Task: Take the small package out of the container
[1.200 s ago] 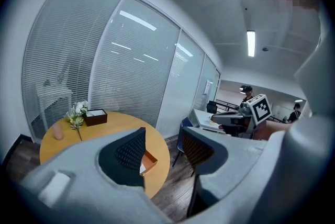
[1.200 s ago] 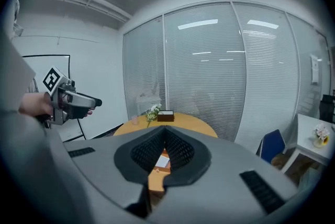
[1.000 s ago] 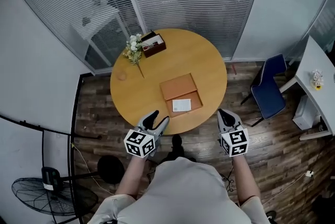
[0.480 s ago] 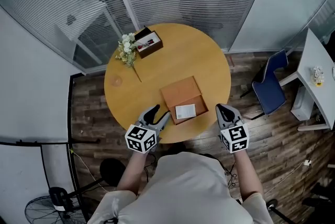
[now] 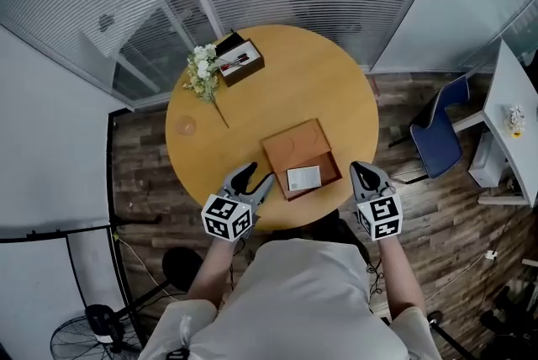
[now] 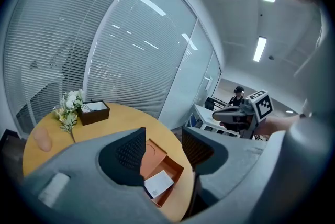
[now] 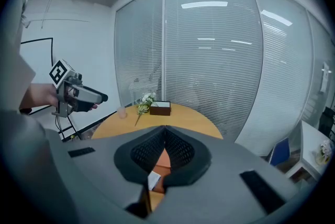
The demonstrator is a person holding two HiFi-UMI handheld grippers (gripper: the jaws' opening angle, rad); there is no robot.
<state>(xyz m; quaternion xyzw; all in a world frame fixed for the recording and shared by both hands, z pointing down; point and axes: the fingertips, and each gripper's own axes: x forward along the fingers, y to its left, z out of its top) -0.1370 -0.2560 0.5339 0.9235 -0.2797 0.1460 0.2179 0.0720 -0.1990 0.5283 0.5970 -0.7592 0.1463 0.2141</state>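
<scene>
Open orange cardboard box (image 5: 290, 146), small flat white package (image 5: 303, 178) in its near half, sits lower centre on the round wooden table (image 5: 294, 81); left gripper (image 5: 255, 179), jaws apart and empty, and right gripper (image 5: 363, 172), clenched on nothing, flank it, likely staged for reaching in.

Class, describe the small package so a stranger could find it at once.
Start at the round wooden table. An open orange box lies near its front edge, with the small package in its nearer half. It is flat and white, the only pale thing inside.
</scene>
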